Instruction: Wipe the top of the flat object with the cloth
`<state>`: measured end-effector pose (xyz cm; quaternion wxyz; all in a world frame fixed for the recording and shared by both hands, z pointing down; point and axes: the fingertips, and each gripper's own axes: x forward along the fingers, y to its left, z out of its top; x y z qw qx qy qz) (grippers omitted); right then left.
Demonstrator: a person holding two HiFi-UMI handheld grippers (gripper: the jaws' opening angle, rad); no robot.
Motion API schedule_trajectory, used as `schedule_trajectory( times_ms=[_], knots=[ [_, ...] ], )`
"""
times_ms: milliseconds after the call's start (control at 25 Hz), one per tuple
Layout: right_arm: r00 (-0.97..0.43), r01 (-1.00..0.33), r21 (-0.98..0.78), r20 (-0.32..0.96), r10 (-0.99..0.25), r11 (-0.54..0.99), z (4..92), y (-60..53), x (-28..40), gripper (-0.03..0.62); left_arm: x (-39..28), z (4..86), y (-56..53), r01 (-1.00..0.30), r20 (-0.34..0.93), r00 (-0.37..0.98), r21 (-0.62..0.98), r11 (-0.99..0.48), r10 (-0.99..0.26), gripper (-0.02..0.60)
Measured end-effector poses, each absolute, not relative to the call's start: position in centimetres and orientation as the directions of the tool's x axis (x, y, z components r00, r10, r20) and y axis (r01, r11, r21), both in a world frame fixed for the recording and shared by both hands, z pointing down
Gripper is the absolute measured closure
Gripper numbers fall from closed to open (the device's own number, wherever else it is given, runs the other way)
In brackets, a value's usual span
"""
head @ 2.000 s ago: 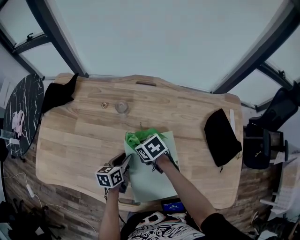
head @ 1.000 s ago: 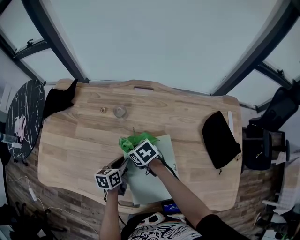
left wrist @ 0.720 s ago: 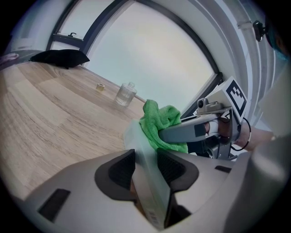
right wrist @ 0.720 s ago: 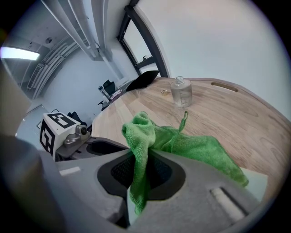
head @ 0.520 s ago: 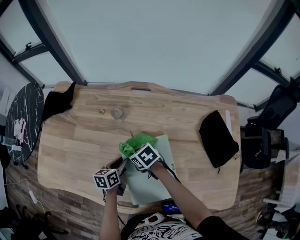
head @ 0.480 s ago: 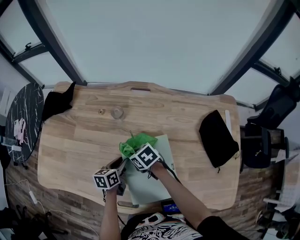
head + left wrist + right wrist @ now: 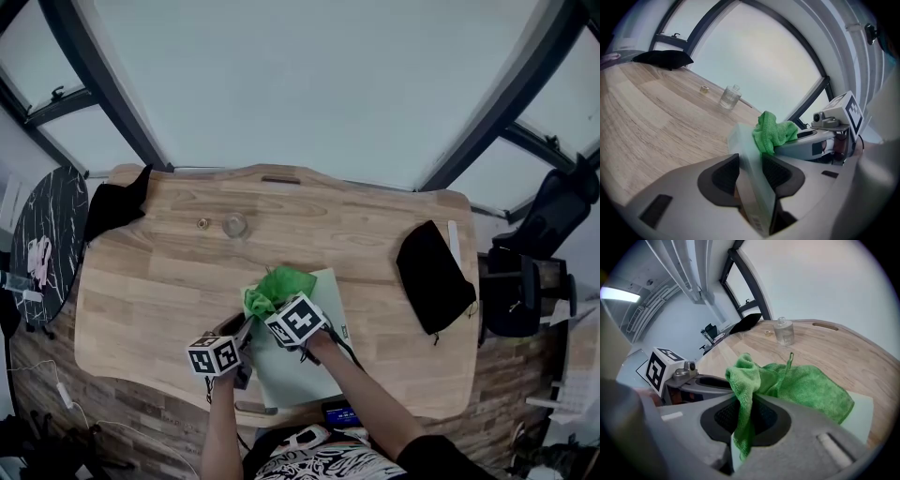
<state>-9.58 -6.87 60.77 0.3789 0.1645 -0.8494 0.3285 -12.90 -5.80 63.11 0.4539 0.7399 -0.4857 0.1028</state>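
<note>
The left gripper (image 7: 750, 172) has its jaws clamped on the near left edge of the pale green flat board (image 7: 305, 364), which lies on the light wooden tabletop (image 7: 150, 272) close to the person. The right gripper (image 7: 746, 417) pinches a fold of the bright green microfibre cloth (image 7: 801, 385) between its jaws; the rest of the cloth lies bunched on the board's far left corner, just beside the left gripper. Farther back stands a small clear glass bottle (image 7: 234, 225), well apart from a black pouch (image 7: 431, 277) at the right.
</note>
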Motion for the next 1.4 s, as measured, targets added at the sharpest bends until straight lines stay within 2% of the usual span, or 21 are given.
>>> schedule_trajectory(
  times_ms=[720, 1400],
  knots=[
    [-0.651, -0.539, -0.432, 0.759, -0.032, 0.724, 60.9, -4.2, -8.8, 0.556, -13.1, 63.3, -5.9, -0.81, 0.58, 0.497, 0.576, -0.106, -0.646, 0.426],
    [-0.663, -0.461, -0.478, 0.746, 0.068, 0.748, 60.8, -0.6, -9.5, 0.556, -13.3, 63.4, -5.9, -0.803, 0.568, 0.492, 0.589, -0.091, -0.66, 0.426]
  ],
)
